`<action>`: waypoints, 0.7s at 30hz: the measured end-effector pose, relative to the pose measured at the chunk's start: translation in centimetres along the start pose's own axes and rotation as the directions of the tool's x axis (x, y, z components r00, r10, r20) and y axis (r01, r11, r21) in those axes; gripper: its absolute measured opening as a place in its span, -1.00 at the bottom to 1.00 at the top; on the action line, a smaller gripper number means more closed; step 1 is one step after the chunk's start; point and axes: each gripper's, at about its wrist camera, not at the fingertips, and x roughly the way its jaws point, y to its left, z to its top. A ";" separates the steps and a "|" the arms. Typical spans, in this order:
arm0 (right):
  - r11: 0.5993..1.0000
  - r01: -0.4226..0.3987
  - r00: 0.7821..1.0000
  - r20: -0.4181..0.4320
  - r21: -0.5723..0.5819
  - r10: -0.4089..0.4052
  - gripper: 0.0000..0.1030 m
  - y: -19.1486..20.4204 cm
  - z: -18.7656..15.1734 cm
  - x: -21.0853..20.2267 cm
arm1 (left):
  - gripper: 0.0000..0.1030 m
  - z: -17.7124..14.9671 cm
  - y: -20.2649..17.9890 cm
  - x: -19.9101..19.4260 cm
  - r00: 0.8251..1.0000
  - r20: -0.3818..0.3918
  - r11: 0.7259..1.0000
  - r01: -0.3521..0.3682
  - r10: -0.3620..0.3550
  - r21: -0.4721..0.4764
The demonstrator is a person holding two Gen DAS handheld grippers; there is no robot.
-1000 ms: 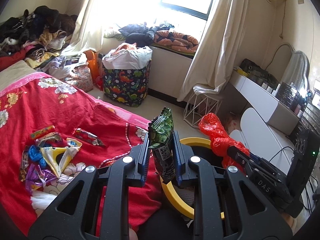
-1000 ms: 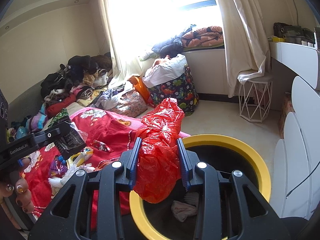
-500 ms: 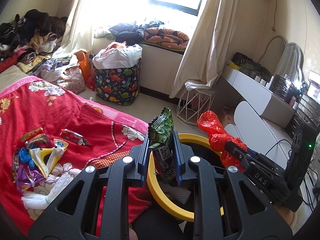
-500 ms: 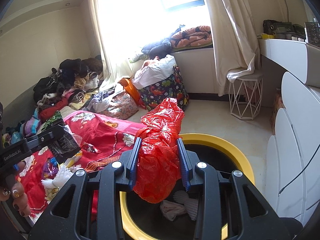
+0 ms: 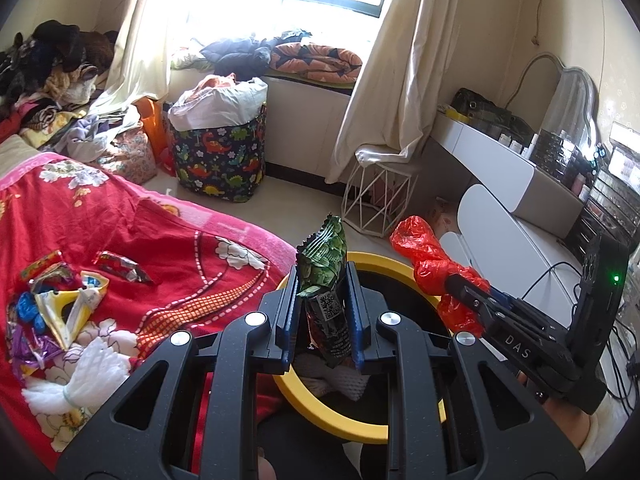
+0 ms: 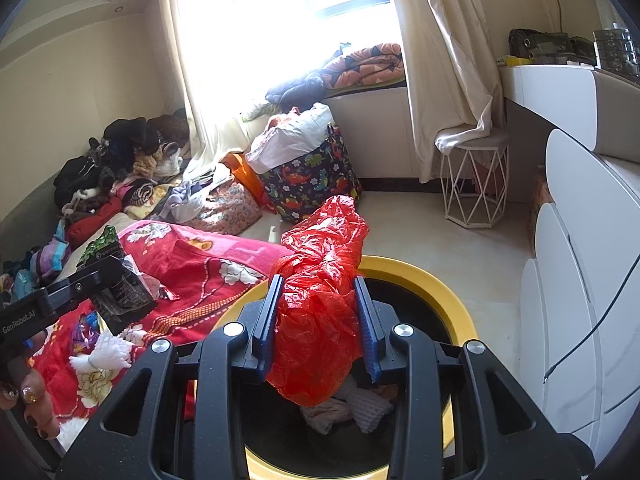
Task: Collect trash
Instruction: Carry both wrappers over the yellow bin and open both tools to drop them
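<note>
White letters "DAS" stand on the side of the black right tool, seen in the left wrist view. In the right wrist view, white lettering "GenRobot.AI" runs along the arm of the black left tool. The crinkled green and black snack wrapper clamped in the left tool carries a white label with a QR code; its small print is too fine to read

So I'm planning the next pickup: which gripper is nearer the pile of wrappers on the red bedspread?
Left. The left gripper, holding a green snack packet, is beside the bedspread near the wrappers; the right gripper sits farther off, over the yellow-rimmed bin.
</note>
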 end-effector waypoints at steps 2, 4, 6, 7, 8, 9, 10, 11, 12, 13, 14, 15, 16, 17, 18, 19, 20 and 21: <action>1.000 0.007 1.000 -0.009 0.013 -0.007 -0.36 -0.6 -0.1 0.2 | -0.71 -0.2 -0.2 0.4 1.000 -0.008 1.000 0.004 -0.004 0.005; 1.000 0.010 1.000 -0.017 0.024 -0.010 -0.36 -0.9 -0.2 0.4 | -0.71 -0.4 -0.6 0.8 1.000 -0.017 1.000 0.006 -0.006 0.012; 1.000 0.011 1.000 -0.020 0.027 -0.010 -0.36 -1.2 -0.2 0.5 | -0.71 -0.5 -0.9 1.3 1.000 -0.027 1.000 0.008 -0.007 0.019; 1.000 0.010 1.000 -0.020 0.028 -0.010 -0.36 -1.2 -0.2 0.5 | -0.71 -0.6 -0.9 1.5 0.999 -0.032 1.000 0.009 -0.008 0.022; 1.000 0.010 1.000 -0.020 0.027 -0.010 -0.36 -1.2 -0.2 0.6 | -0.71 -0.7 -1.0 1.8 0.999 -0.037 1.000 0.010 -0.009 0.025; 1.000 0.011 1.000 -0.022 0.026 -0.010 -0.36 -1.2 -0.3 0.6 | -0.71 -0.7 -1.0 2.0 0.999 -0.041 1.000 0.011 -0.010 0.026; 1.000 0.011 1.000 -0.024 0.027 -0.010 -0.36 -1.4 -0.3 0.7 | -0.71 -0.8 -1.1 2.2 0.999 -0.046 1.000 0.015 -0.014 0.027; 1.000 0.012 1.000 -0.028 0.029 -0.011 -0.36 -1.5 -0.4 0.8 | -0.71 -0.8 -1.1 2.4 0.999 -0.050 0.999 0.018 -0.017 0.027; 0.999 0.013 0.999 -0.032 0.032 -0.012 -0.36 -1.6 -0.5 1.0 | -0.71 -0.8 -1.2 2.7 0.998 -0.053 0.999 0.021 -0.020 0.029; 0.999 0.014 0.999 -0.038 0.038 -0.012 -0.36 -1.8 -0.5 1.2 | -0.71 -0.7 -1.2 3.0 0.998 -0.056 0.999 0.023 -0.021 0.032; 0.999 0.015 0.999 -0.044 0.044 -0.013 -0.36 -1.9 -0.6 1.3 | -0.71 -0.7 -1.2 3.3 0.998 -0.060 0.999 0.027 -0.025 0.033; 0.999 0.015 0.999 -0.048 0.051 -0.012 -0.36 -2.1 -0.6 1.4 | -0.71 -0.7 -1.2 3.6 0.997 -0.065 0.999 0.034 -0.032 0.031; 0.998 0.014 0.999 -0.051 0.057 -0.012 -0.36 -2.3 -0.7 1.5 | -0.71 -0.7 -1.3 3.9 0.997 -0.069 0.999 0.039 -0.037 0.032; 0.998 0.015 0.999 -0.053 0.063 -0.011 -0.36 -2.5 -0.8 1.6 | -0.71 -0.7 -1.3 4.2 0.997 -0.073 0.999 0.040 -0.037 0.035; 0.997 0.015 0.998 -0.057 0.070 -0.011 -0.36 -2.7 -0.8 1.6 | -0.71 -0.7 -1.4 4.6 0.996 -0.078 0.998 0.043 -0.040 0.040; 0.997 0.017 0.998 -0.060 0.074 -0.013 -0.36 -2.7 -0.9 1.7 | -0.71 -0.7 -1.5 4.8 0.996 -0.082 0.998 0.045 -0.042 0.043; 0.997 0.018 0.998 -0.063 0.077 -0.013 -0.36 -2.8 -0.9 1.8 | -0.71 -0.7 -1.5 5.1 0.996 -0.085 0.998 0.045 -0.041 0.045; 0.997 0.018 0.998 -0.066 0.081 -0.012 -0.34 -2.8 -1.0 1.8 | -0.71 -0.6 -1.5 5.5 0.995 -0.091 0.998 0.049 -0.045 0.044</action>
